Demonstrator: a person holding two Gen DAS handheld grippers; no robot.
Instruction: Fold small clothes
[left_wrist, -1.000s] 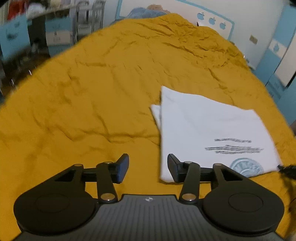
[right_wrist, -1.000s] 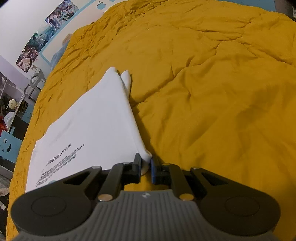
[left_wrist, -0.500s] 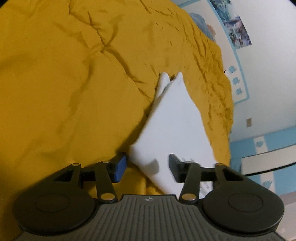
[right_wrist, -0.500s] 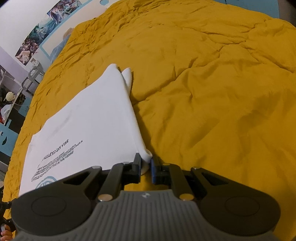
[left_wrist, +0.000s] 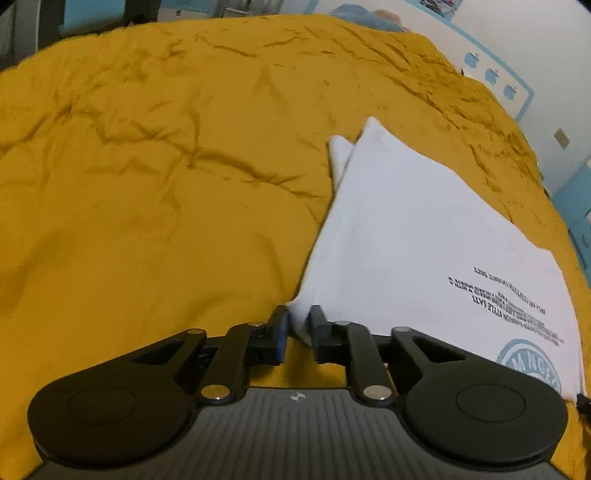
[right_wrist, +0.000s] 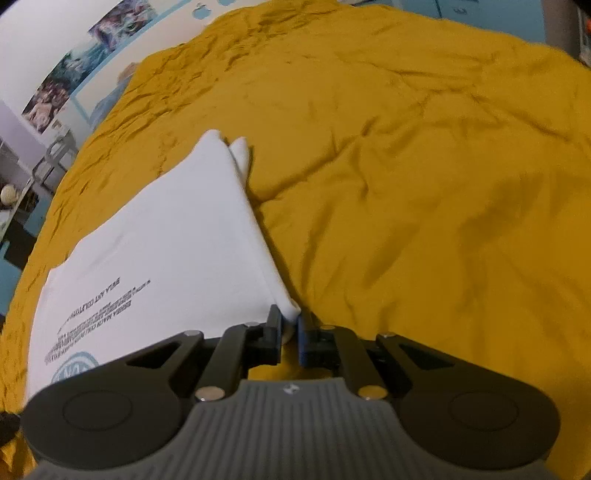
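Observation:
A white folded T-shirt (left_wrist: 406, 240) with dark print and a round blue logo lies flat on the yellow bedspread (left_wrist: 147, 184). In the left wrist view my left gripper (left_wrist: 299, 325) is at the shirt's near left corner. Its jaws are closing, and the cloth corner fills the narrow gap between the pads. In the right wrist view the same T-shirt (right_wrist: 177, 240) lies to the left. My right gripper (right_wrist: 290, 325) is shut on its near right corner, where a small bunch of white cloth pokes out above the fingers. A second folded layer peeks out at the shirt's far tip.
The wrinkled yellow bedspread (right_wrist: 424, 184) stretches wide around the shirt. A white wall with blue trim (left_wrist: 517, 85) borders the bed on one side. Posters (right_wrist: 55, 92) and furniture (right_wrist: 48, 162) stand beyond the bed's far edge.
My left gripper has dropped onto the shirt's near corner, and its jaws have narrowed around the cloth. The right gripper has stayed clamped on its corner, with hardly any movement.

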